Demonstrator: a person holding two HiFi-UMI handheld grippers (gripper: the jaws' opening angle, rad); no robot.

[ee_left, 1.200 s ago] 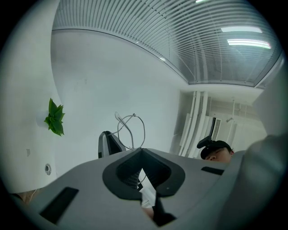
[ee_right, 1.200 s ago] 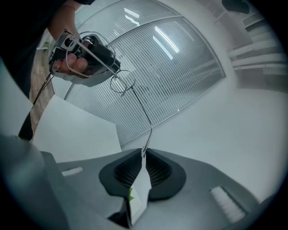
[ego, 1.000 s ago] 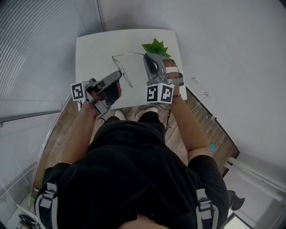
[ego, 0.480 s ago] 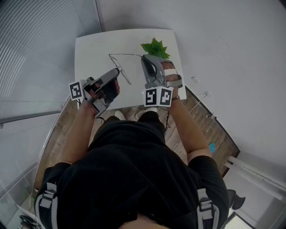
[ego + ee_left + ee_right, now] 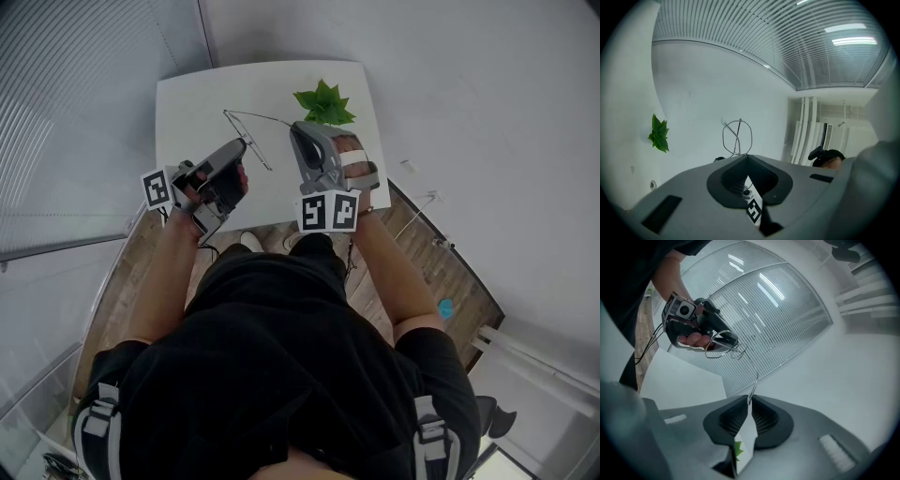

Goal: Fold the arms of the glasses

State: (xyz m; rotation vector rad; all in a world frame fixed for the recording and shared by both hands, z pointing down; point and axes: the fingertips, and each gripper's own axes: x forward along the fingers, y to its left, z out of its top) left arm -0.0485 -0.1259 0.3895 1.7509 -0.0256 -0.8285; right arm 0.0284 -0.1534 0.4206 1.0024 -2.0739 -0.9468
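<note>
The person (image 5: 272,366), in a black top, stands at the near edge of a white table (image 5: 187,103) and holds one gripper in each hand over it.

The left gripper (image 5: 246,142) points up and away from the person. In its own view its jaws (image 5: 747,156) meet at the tips, and the glasses (image 5: 737,137) stand straight up from that pinch, so it is clamped on the frame. The right gripper view shows the same hold from the other side: the left gripper (image 5: 729,341) has the wire front of the glasses (image 5: 719,350) at its tips.

The right gripper (image 5: 293,127) lies to the right of the left one, tips toward the far side of the table. Its jaws (image 5: 750,401) are nearly together and nip the end of one arm (image 5: 754,376) of the glasses, which runs in a thin curve up to the frame.

A plant (image 5: 324,101) sits on the table just beyond the right gripper (a scrap of its green also shows through the gap under that gripper's jaws).

The glasses (image 5: 253,116), thin wire, hang in the air between the two grippers, clear of the table top, with the held arm swung out from the frame.
</note>
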